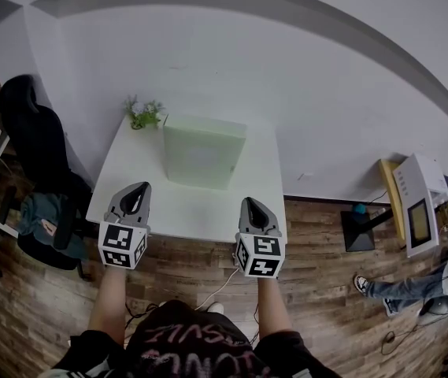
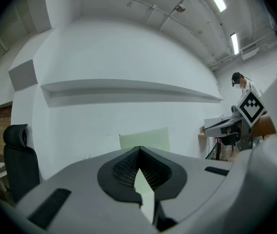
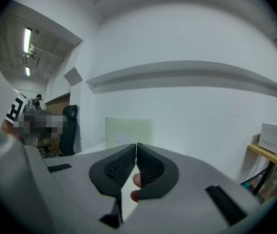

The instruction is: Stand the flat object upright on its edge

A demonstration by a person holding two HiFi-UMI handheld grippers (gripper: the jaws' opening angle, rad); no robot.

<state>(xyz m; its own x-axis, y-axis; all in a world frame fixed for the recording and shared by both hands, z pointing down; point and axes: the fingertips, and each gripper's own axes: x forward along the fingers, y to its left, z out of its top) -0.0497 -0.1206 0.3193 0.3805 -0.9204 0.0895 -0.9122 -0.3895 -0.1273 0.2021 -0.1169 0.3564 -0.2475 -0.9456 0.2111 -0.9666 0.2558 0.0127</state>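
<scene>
Head view: pale green flat object (image 1: 201,154) already looks upright on its edge, mid-worktop (image 1: 200,207). It sits ahead of both sets of fingers, between their lines of aim & well apart from each. So the step in hand is prob. a hands-off check, not a lift. To do it well: hold both grippers low at the near edge, no forward nudge. The board looks thin w/ a narrow foot, so any brush near its top could tip it. If it needs steadying, come in from both sides at once w/ light contact low down. Whether it leans on anything behind, can't tell.

Left gripper (image 1: 140,187): fingers fully closed, pads meeting, nothing between them. The flat object shows beyond the tips, untouched. Right gripper (image 1: 247,201): same, fingers shut together & empty. The flat object stands ahead & slightly left of the tips, no contact.
</scene>
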